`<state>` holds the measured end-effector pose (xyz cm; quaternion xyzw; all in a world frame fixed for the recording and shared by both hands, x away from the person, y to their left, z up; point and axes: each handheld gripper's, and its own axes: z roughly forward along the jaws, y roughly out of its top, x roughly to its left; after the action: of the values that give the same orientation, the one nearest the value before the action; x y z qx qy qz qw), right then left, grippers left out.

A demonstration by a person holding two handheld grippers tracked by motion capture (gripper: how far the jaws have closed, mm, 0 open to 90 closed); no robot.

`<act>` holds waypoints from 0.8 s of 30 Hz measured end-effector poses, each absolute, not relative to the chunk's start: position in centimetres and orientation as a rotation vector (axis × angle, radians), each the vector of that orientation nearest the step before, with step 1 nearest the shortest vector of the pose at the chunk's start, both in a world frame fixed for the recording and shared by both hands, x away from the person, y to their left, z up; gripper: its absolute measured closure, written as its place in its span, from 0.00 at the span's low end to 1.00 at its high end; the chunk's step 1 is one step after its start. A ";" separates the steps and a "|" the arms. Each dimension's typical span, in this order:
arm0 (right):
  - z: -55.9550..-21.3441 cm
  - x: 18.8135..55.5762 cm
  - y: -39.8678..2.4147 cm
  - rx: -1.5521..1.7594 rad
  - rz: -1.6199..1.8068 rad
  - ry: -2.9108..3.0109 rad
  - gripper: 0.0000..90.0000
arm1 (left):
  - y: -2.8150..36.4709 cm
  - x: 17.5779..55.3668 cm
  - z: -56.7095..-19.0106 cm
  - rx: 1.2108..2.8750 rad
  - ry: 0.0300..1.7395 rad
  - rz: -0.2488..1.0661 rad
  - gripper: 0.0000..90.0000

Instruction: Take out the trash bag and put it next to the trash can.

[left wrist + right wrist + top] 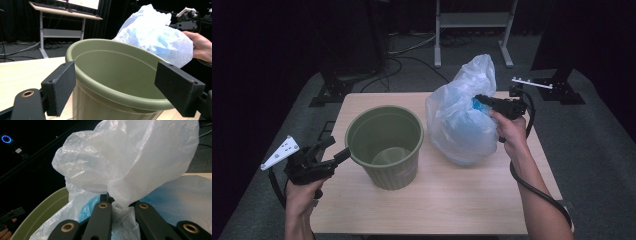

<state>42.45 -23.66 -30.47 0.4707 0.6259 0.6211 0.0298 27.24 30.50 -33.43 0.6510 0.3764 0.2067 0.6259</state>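
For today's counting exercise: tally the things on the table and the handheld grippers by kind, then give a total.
Green bin: 1
Plastic bag: 1
Grippers: 2, the left gripper and the right gripper
Total: 4

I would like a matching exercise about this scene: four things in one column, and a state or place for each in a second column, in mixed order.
Things:
1. green bucket
2. plastic bag
3. left gripper
4. right gripper

States or places:
A. shut, pinching thin plastic
B. open, jaws on either side of a green rim
C. standing upright on the table, with nothing inside
D. pale, crumpled, held beside the bucket

Right pairs: 1-C, 2-D, 3-B, 4-A
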 end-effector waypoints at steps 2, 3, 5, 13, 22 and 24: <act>-30.6 42.6 -23.6 1.454 1.914 1.930 0.98 | 30.5 27.3 -33.5 1.493 0.867 0.471 0.18; -30.9 42.7 -23.4 1.456 1.914 1.934 0.98 | 30.5 27.3 -33.5 1.496 0.868 0.473 0.18; -31.1 43.0 -23.2 1.461 1.909 1.938 0.98 | 30.6 27.3 -33.5 1.496 0.870 0.473 0.18; -32.7 43.8 -21.4 1.485 1.888 1.982 0.97 | 30.6 27.1 -33.3 1.487 0.868 0.477 0.18; -33.7 44.6 -20.1 1.491 1.877 2.000 0.97 | 30.7 27.1 -33.4 1.489 0.869 0.480 0.18; -33.9 44.7 -19.8 1.490 1.874 2.007 0.97 | 30.7 27.1 -33.4 1.489 0.868 0.480 0.18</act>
<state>44.72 -19.79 -33.93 0.4770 0.6424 0.5997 0.0088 27.08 30.73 -33.41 0.6491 0.3785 0.2092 0.6258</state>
